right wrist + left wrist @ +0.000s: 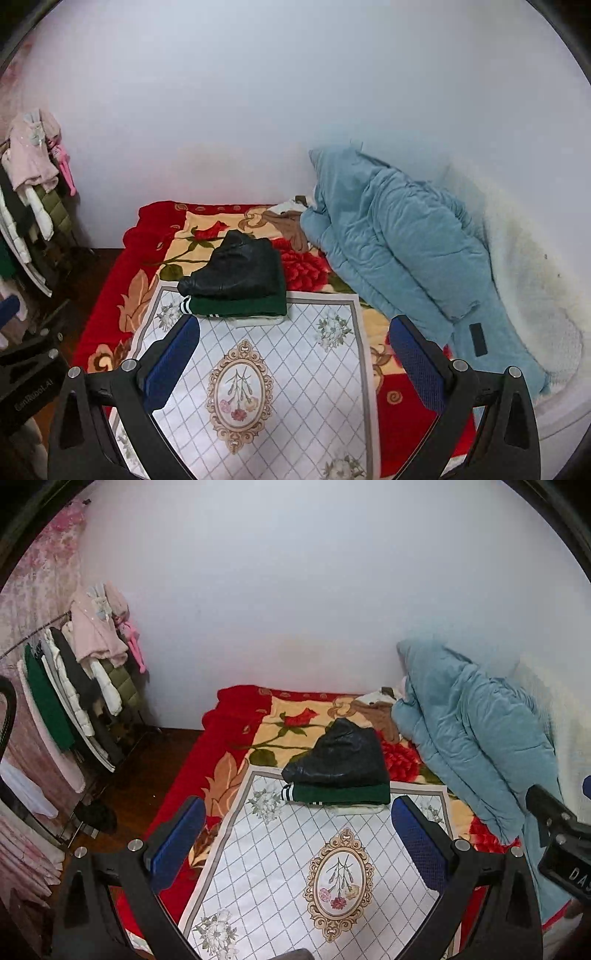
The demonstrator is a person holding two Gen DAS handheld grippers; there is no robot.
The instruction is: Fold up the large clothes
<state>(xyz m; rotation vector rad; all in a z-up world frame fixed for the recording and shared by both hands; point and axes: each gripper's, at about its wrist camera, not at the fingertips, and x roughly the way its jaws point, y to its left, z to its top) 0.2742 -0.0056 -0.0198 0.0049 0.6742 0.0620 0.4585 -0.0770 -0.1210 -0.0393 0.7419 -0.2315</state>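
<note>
A stack of folded clothes lies at the far end of a white patterned mat [280,853] on the bed: a black leather jacket [341,755] on a green garment [343,794], with a white piece under them. The stack also shows in the right wrist view [240,273], on the mat [295,369]. My left gripper [295,838] is open and empty above the mat. My right gripper [295,358] is open and empty above the mat too. A bulky light blue coat [476,731] lies unfolded at the right of the bed, also in the right wrist view [402,251].
A red floral blanket [229,753] covers the bed. A brown and white garment [376,705] lies by the wall. A rack of hanging clothes [85,679] stands at the left over dark floor. A white fluffy cover [535,295] lies right of the coat.
</note>
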